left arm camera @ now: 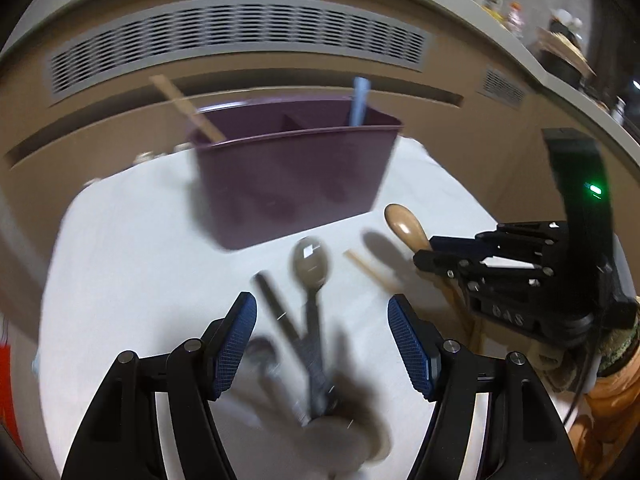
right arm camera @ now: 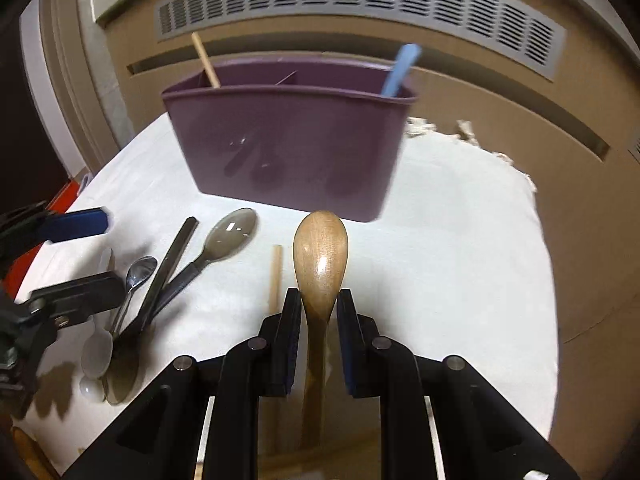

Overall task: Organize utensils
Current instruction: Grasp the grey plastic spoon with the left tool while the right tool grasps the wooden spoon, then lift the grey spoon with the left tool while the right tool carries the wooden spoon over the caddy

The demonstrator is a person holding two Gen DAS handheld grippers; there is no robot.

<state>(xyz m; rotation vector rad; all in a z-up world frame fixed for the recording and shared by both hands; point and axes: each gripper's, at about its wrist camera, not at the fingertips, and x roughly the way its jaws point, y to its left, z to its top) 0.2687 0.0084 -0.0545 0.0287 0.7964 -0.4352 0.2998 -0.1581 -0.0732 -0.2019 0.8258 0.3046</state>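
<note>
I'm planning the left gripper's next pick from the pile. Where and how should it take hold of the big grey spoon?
Grip the grey spoon on its dark handle just below the bowl, coming from above with the left gripper fingers astride it. That stretch lies clear on the white cloth; lower down the handle crosses under the flat dark utensil and the small metal spoon.

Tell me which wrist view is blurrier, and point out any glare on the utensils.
The left wrist view is blurrier: the purple caddy and the grey spoon between the open left gripper are smeared. The right wrist view is sharper, with a bright highlight on the wooden spoon that the right gripper clamps.
</note>
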